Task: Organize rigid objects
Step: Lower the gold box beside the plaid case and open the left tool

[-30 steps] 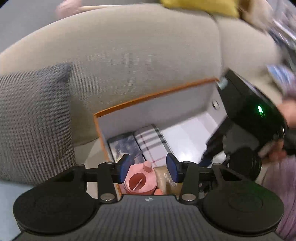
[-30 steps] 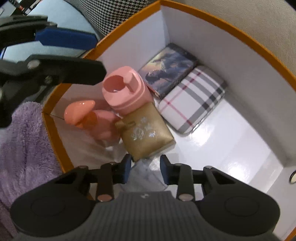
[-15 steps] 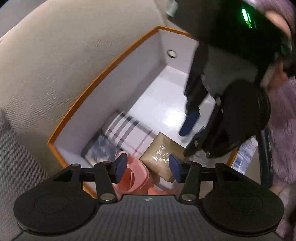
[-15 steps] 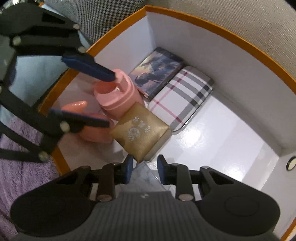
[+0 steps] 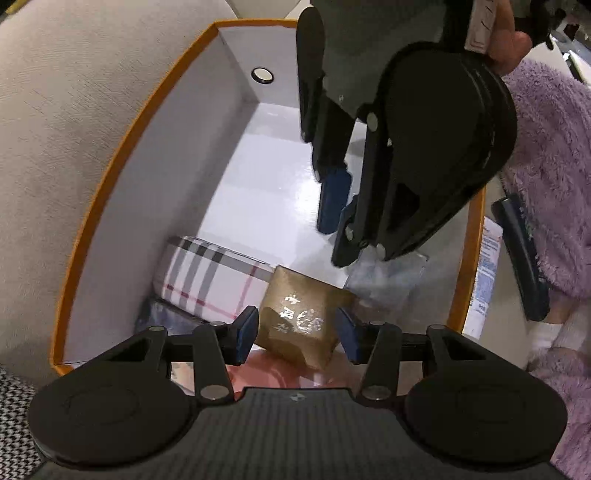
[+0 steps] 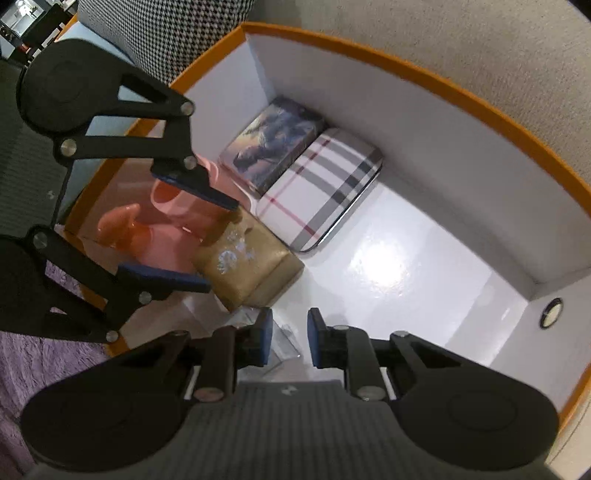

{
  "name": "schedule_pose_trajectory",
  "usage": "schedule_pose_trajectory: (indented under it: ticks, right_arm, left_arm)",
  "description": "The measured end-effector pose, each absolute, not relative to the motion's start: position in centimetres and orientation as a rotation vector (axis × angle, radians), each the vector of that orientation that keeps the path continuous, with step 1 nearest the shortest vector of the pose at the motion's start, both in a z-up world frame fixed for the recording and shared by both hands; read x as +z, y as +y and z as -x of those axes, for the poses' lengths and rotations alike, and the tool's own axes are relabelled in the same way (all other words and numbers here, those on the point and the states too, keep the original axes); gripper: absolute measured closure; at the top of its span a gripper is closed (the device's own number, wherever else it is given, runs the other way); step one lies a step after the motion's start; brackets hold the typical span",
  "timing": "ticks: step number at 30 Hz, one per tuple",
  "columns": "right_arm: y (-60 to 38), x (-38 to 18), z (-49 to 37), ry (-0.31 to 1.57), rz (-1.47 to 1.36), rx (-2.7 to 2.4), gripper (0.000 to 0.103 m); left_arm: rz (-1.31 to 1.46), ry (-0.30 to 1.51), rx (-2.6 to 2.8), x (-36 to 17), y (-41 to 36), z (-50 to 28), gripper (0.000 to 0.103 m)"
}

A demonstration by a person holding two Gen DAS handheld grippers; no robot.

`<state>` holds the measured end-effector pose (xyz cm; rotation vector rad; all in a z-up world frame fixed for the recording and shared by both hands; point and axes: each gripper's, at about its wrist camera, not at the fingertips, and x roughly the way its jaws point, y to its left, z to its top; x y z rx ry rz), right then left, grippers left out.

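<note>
1. Orange-rimmed box (image 6: 424,83), white inside, set against a beige sofa (image 6: 480,48), a houndstooth cushion (image 6: 162,33) at its corner.
2. Gold pouch (image 5: 301,317) lying on the box floor, framed between the spread fingers (image 5: 245,332) of the left gripper (image 5: 297,334); no pad seen pressing on it.
3. Pink container (image 6: 184,195) just behind the far left finger in the right wrist view, a coral-pink piece (image 6: 118,225) beside it, both touching the pouch's side.
4. Plaid case (image 6: 325,192) and picture-printed box (image 6: 273,144) side by side against the box wall, ahead of both pairs of fingers.
5. Right gripper (image 6: 290,341) pointing down into the box, fingers (image 6: 264,339) just been closing, now narrowly apart with a clear crinkly packet (image 6: 284,343) between them; cannot tell whether the pads press on it.
6. Bare glossy floor to the right of the right fingers, a round fastener (image 6: 552,312) on the end wall.
7. Purple fleece (image 5: 554,166) outside the box, beyond the right gripper's body.
</note>
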<state>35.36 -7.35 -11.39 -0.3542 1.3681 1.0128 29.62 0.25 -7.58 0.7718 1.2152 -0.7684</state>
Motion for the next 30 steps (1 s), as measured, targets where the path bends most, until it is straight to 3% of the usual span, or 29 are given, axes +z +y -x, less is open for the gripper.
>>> schedule_pose_trajectory:
  ticks: [12,22,26,30]
  right_arm:
    - [-5.9,-12.7,-36.4,1.378,0.437,1.152,0.081]
    - [-5.4,-14.1,-36.8,1.421,0.443,1.244,0.085]
    - [-5.0,-14.3,-37.0,1.427,0.46,1.273,0.087]
    - [-4.9,-14.3,-37.0,1.423,0.493,1.264,0.087]
  left_arm:
    - [-0.669,1.271,-0.841,-8.3,2.0,-30.6,0.046]
    - [-0.711,1.204,-0.859,-9.0,1.8,-30.3,0.038]
    - [-0.699,1.183,-0.861,-8.9,2.1,-30.1,0.041]
    - [-0.614,1.209,-0.922,-8.1,3.0,-30.5,0.052]
